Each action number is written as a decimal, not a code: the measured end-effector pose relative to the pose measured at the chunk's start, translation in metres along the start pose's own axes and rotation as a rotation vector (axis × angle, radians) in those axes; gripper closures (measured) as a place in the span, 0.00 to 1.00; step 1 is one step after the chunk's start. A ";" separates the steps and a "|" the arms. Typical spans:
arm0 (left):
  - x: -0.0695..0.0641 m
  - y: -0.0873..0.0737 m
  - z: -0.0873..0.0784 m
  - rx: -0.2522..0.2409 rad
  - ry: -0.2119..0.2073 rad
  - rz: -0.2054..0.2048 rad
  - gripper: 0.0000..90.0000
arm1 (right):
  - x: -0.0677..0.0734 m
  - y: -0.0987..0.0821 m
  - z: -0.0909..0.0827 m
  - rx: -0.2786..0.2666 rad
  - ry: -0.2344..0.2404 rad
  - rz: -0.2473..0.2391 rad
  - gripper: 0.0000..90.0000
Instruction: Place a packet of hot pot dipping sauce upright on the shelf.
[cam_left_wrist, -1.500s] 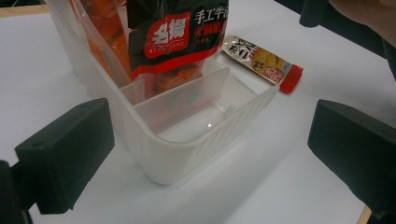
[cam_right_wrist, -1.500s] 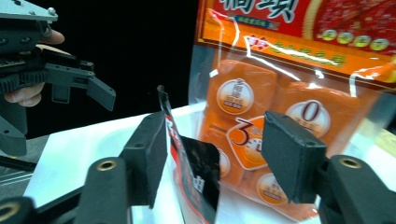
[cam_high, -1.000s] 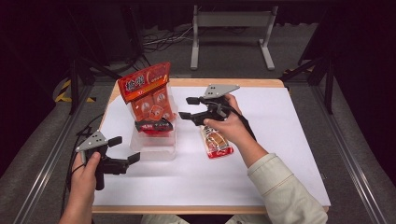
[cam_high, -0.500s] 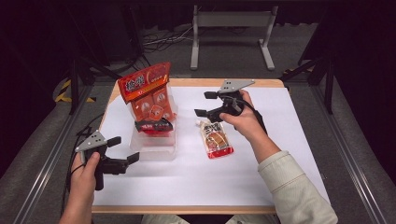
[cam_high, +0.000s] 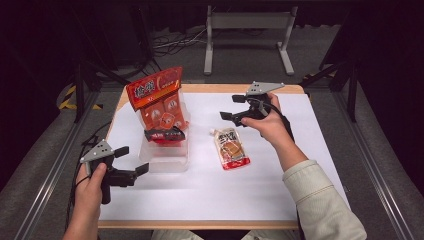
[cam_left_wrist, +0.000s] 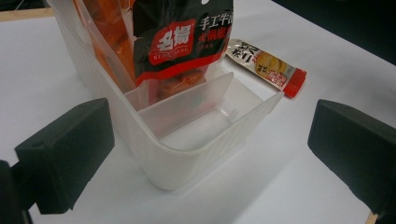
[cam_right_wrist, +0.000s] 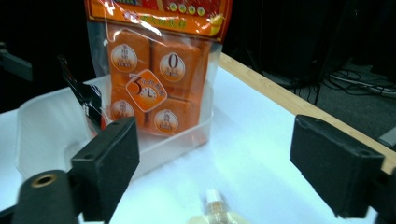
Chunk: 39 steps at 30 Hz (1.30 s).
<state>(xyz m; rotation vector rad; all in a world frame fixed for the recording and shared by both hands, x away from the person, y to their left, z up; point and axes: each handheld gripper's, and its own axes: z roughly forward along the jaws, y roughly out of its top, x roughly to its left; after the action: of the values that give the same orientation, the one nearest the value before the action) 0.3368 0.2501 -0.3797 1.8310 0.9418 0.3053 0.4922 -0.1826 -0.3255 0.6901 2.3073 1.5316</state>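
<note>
Two packets stand in the bin (cam_high: 165, 157); the sauce pouch (cam_high: 231, 148) lies on the tabletop (cam_high: 300, 170) — unloaded. Right gripper (cam_high: 234, 107) and left gripper (cam_high: 131, 160) — both open, empty.

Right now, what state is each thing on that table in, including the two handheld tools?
Clear bin: upright, front compartment empty.
Orange snack bag: standing in the bin's back part.
Black-labelled pack: upright in the bin, ahead of the orange bag.
Spouted pouch: flat on the table, beside the bin.
Left gripper: jaws open, empty.
Right gripper: jaws open, empty.
</note>
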 end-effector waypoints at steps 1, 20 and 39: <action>0.000 0.000 0.000 0.000 -0.001 0.000 0.02 | -0.002 -0.001 0.000 0.007 -0.007 -0.002 0.21; 0.001 0.000 0.000 0.006 -0.001 0.005 0.02 | -0.020 -0.036 0.023 0.161 -0.027 0.049 0.41; 0.000 -0.001 0.001 0.004 -0.002 0.006 0.02 | -0.030 -0.070 0.048 0.264 -0.074 0.106 0.39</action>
<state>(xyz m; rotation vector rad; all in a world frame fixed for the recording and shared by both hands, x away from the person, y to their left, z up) 0.3371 0.2498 -0.3808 1.8378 0.9362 0.3062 0.5249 -0.1841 -0.4097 0.9316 2.4761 1.2306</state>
